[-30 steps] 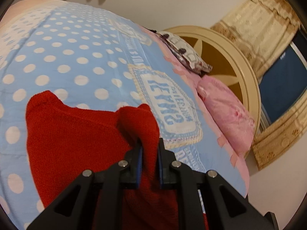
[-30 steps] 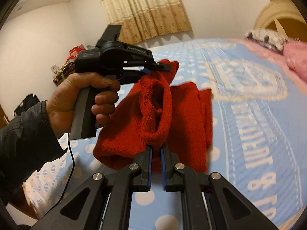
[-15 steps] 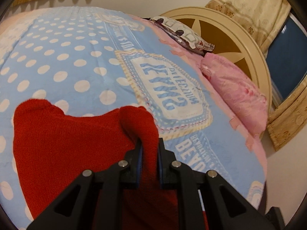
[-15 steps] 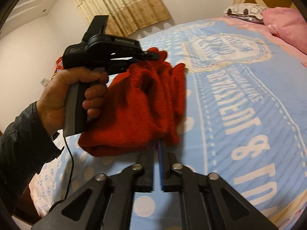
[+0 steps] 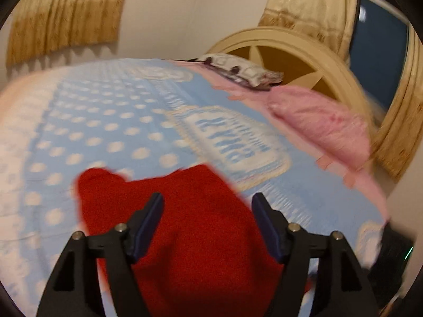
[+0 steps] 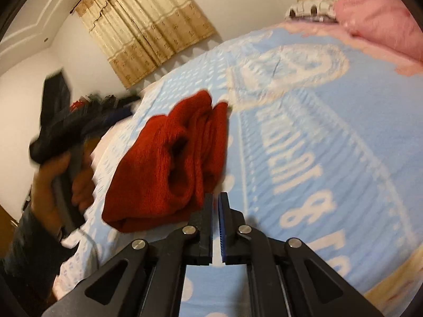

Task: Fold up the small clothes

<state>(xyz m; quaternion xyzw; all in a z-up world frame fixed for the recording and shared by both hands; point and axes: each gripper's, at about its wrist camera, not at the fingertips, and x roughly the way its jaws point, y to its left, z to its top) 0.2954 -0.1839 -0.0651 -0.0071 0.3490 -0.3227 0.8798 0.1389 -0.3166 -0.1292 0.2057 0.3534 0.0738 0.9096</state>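
The work surface is a bed covered by a light blue bedspread (image 6: 343,137) with white polka dots and large white lettering set in a framed panel. At the head of the bed lie a pink pillow (image 5: 322,124) and a patterned pillow (image 5: 238,71), in front of a cream arched headboard (image 5: 312,52). Tan curtains (image 6: 142,23) hang on the white wall; a dark window pane (image 5: 378,60) shows beside the headboard.

A red knitted garment (image 6: 169,163) lies bunched in loose folds on the bedspread. In the left wrist view it sits directly below and between the two fingers of the left hand-held gripper (image 5: 206,206). The jaws of that unit have just been opening and now stand wide apart; the blue pads do not press on the knit, so the garment is released. In the right wrist view the right hand-held gripper (image 6: 215,198) is clenched, its pads nearly together with only a thin slit between them and nothing in it. Its tips sit just beside the near edge of the garment; whether they touch it cannot be told.

The left unit and the person's hand (image 6: 58,182) holding it are heavily motion-blurred in the right wrist view. The lower part of the garment is cut off behind the left gripper body. The lettering is too blurred to read.
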